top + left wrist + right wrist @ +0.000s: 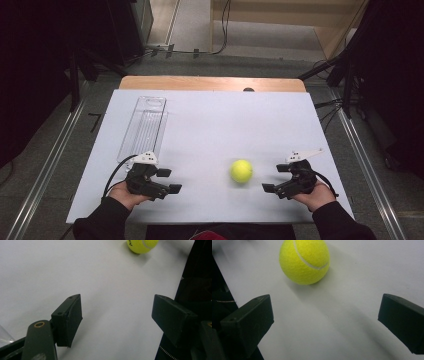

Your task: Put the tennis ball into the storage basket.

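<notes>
Tennis ball [241,171] rests on the white surface [215,125] near its front edge, between both grippers. Left gripper [170,180] and right gripper [274,178]: jaws spread, empty. Clear tray [144,125] lies along the left edge.

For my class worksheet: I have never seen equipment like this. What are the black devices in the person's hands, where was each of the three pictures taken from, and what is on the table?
A person holds a handheld two-jaw gripper in each hand: the left gripper and the right gripper. The high view looks down from above the table. Each of the other two pictures comes from a camera riding on one gripper, looking along its black jaws. On the white table lie a yellow tennis ball between the grippers and a clear plastic tray farther back on the left. Both pairs of jaws stand open; nothing is held.
</notes>
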Demonstrator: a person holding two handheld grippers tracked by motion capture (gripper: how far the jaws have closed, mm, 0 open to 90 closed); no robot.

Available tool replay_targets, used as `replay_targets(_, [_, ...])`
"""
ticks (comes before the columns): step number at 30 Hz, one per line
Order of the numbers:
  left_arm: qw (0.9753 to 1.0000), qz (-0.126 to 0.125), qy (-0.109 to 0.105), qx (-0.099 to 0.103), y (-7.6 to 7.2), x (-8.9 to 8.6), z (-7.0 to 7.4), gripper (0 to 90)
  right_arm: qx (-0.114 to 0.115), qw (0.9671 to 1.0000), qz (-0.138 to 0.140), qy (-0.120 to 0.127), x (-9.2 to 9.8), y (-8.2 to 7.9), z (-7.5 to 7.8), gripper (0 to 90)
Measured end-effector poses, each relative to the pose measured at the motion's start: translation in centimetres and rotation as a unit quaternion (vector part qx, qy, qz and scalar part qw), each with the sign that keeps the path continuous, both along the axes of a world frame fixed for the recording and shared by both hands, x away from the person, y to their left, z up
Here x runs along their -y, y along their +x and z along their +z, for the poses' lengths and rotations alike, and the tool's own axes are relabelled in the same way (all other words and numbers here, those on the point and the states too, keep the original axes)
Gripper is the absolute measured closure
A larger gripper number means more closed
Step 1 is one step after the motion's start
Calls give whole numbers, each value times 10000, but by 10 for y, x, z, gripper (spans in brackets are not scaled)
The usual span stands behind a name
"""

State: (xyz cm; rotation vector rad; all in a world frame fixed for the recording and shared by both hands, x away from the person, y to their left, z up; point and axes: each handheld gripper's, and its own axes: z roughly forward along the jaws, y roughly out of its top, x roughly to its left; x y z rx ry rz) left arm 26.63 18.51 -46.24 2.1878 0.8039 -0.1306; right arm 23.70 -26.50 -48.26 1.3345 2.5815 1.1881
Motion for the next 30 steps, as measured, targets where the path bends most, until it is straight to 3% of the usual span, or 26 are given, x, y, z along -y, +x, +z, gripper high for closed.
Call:
replay_targets(3, [10000, -17, 0, -18, 0, 0, 0, 250, -11, 10000, -3, 1, 0, 0, 0, 0])
replay_targets(6, [10000, -21, 12, -17, 0, 0, 0, 250, -171, 9999, -5, -21, -1, 1, -1, 0])
replay_targets(30, [10000, -2, 91, 13, 3, -2, -1, 250, -194, 9997, 78, 112, -4, -1, 0, 0])
